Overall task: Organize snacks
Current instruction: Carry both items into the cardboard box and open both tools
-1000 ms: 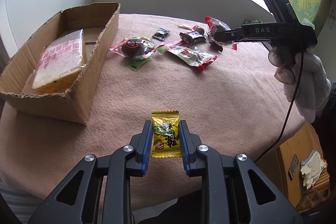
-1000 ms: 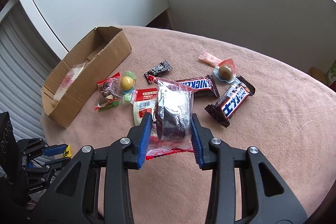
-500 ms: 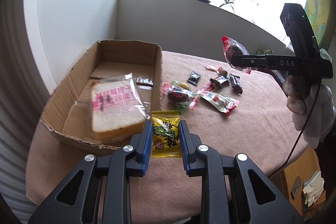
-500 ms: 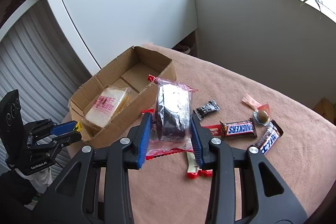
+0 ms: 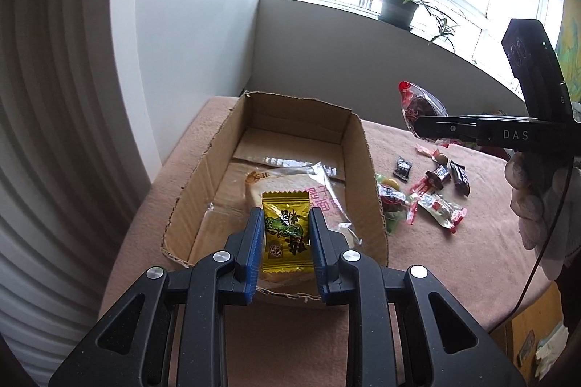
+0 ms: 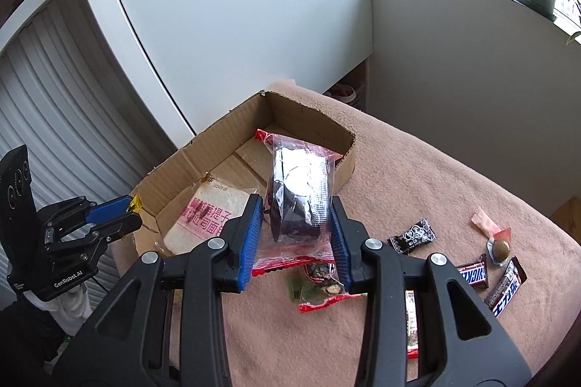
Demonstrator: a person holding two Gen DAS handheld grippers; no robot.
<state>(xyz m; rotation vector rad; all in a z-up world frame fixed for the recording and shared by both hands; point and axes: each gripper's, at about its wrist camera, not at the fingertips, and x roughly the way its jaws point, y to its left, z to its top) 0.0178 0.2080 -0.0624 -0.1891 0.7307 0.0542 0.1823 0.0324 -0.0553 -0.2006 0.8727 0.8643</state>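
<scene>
Both claws have carried their snacks over to the cardboard box [image 5: 359,147]. Left claw [image 5: 287,234] pinches a light yellow candy packet [image 5: 287,227]; right claw [image 6: 294,234] clamps a crinkly clear-wrapped dark snack [image 6: 299,191] (slippery film, so grip mid-body).

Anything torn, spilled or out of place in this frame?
Only the cardboard box: its near rim is ragged and torn, flaps apparently ripped off. Nothing spilled; the wrapped bread lies flat inside, and loose snacks sit on the cloth beside it.

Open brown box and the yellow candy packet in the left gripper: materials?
Open brown box: looks like corrugated cardboard, matte; torn ragged rim and folded bottom flaps show.
Yellow candy packet, clamped in the left gripper: probably glossy plastic or foil film; printed face, serrated crimped top edge. The look leaves open which of the two it is.
</scene>
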